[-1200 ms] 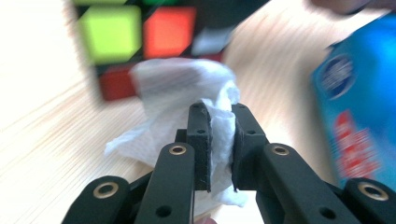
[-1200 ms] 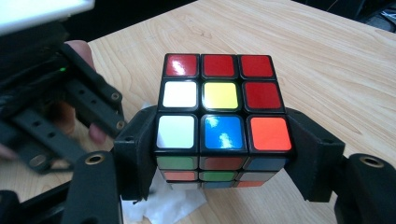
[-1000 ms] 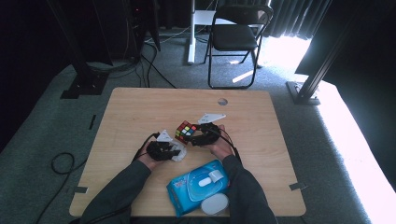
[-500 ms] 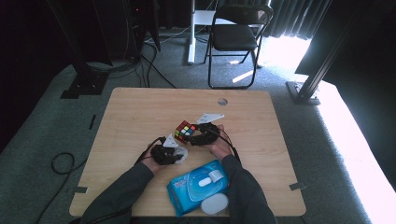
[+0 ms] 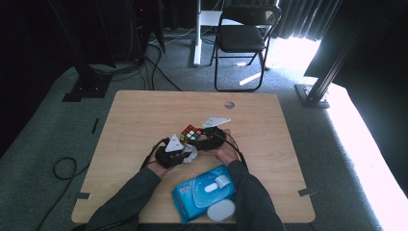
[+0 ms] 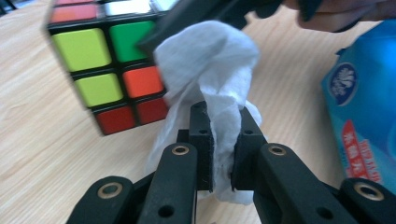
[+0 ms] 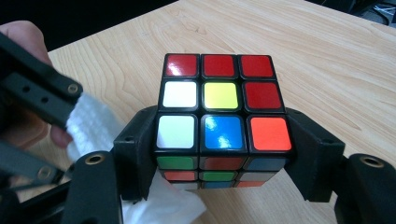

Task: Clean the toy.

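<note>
my right claw [image 7: 223, 140] was clamped on the rubik's cube [image 7: 219, 105], one jaw on each side. my left claw [image 6: 223, 140] had a white wipe [image 6: 210, 70] pinched tight, pressed against the cube's side just ahead of it. blue wipes pack [image 5: 204, 192] sat behind both claws, on the table [image 5: 144, 115].

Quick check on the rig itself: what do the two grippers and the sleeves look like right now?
Both grippers, left gripper and right gripper, are black, with bolted jaws and brass-coloured fasteners. Each carries a grey three-cornered plate and trails a black cable. The sleeves are dark grey-green.
</note>
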Demonstrator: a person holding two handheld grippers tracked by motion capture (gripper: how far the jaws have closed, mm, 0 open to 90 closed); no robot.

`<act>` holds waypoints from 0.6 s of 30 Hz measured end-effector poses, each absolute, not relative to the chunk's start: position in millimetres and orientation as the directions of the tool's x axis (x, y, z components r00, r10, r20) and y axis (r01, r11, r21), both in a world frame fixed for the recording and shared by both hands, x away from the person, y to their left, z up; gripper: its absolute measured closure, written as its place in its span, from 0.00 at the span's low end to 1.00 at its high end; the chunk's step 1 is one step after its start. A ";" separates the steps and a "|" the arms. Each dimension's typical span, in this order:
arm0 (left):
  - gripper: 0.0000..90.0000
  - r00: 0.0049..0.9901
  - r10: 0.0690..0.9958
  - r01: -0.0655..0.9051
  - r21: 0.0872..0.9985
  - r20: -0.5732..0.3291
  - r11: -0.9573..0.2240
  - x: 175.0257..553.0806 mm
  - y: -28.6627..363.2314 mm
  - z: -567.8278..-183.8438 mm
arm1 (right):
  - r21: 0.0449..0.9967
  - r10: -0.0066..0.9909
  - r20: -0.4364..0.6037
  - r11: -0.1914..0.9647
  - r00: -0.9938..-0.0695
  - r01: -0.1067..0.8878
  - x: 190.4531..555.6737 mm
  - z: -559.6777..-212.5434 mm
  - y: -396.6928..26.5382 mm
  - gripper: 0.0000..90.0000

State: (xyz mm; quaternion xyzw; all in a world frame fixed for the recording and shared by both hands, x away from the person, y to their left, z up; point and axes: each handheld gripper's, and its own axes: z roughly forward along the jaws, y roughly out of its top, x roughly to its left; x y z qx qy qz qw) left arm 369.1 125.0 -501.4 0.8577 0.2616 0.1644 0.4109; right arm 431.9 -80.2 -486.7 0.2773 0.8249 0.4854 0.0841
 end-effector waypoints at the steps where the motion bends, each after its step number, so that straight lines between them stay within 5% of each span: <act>1: 0.91 0.800 0.597 0.319 0.796 0.065 -0.514 370.2 127.6 -501.5 | 0.847 0.539 0.132 0.374 -0.832 0.377 431.9 -486.5 -80.6 0.38; 7: 0.91 0.751 0.660 0.364 0.822 0.019 -0.438 375.4 139.6 -501.5 | 0.847 0.545 0.134 0.370 -0.828 0.381 432.7 -486.7 -81.3 0.38; 18: 0.92 0.796 0.601 0.297 0.812 0.080 -0.503 367.9 109.2 -500.6 | 0.841 0.561 0.137 0.369 -0.816 0.395 433.9 -487.4 -77.1 0.38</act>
